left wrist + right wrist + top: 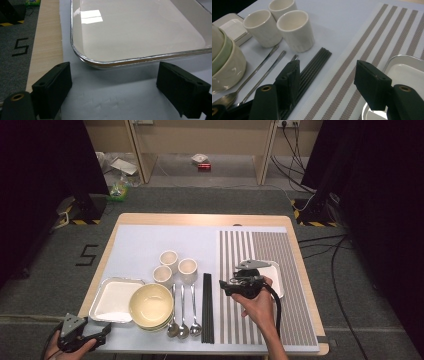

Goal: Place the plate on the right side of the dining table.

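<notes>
My right gripper (224,287) hovers open over the left edge of the striped placemat (287,310), pointing left toward the black chopsticks (207,307). In the right gripper view its jaws (329,82) stand apart with nothing between them, the left jaw above the chopsticks (314,62) and the right jaw by a white square plate (407,71). My left gripper (106,329) rests low at the table's front left corner. Its jaws (115,92) are wide open and empty, just short of the metal-rimmed tray (125,61).
Three white cups (175,265) stand mid-table. A stack of cream bowls (151,306) overlaps the tray (107,302), with three spoons (182,312) to its right. The white plate (276,275) lies on the placemat behind my right hand. Cables run across the floor at the right.
</notes>
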`<control>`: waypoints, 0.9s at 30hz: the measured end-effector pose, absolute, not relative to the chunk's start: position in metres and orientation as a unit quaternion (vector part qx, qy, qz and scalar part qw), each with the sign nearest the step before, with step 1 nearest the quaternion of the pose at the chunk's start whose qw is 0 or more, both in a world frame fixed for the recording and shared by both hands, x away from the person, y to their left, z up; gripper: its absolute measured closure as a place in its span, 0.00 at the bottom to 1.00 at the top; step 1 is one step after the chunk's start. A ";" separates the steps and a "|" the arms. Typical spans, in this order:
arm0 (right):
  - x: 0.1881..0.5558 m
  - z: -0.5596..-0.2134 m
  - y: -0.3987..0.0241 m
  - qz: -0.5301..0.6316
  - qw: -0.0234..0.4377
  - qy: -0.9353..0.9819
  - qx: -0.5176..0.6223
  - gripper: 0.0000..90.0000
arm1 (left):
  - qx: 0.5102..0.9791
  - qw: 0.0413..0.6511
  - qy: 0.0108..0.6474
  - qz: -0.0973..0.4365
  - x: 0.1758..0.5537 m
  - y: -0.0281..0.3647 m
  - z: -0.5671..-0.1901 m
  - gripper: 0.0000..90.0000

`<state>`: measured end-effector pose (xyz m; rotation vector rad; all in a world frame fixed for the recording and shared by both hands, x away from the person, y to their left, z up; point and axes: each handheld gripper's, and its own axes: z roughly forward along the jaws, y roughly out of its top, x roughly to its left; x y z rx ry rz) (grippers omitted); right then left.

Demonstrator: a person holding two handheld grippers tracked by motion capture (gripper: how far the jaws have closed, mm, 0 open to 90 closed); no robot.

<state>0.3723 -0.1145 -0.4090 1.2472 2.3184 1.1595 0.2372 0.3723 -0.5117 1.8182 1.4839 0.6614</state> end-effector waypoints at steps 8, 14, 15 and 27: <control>0.369 -0.407 -0.098 0.407 0.121 0.805 0.415 0.42 | 0.701 0.345 0.571 0.252 0.238 0.372 -0.511 0.13; 0.363 -0.405 -0.089 0.407 0.123 0.812 0.400 0.41 | 0.701 0.346 0.571 0.253 0.237 0.372 -0.512 0.13; 0.363 -0.404 -0.088 0.408 0.121 0.812 0.398 0.41 | 0.701 0.346 0.571 0.253 0.237 0.372 -0.512 0.13; 0.361 -0.409 -0.078 0.402 0.111 0.822 0.389 0.41 | 0.701 0.346 0.570 0.253 0.237 0.373 -0.512 0.13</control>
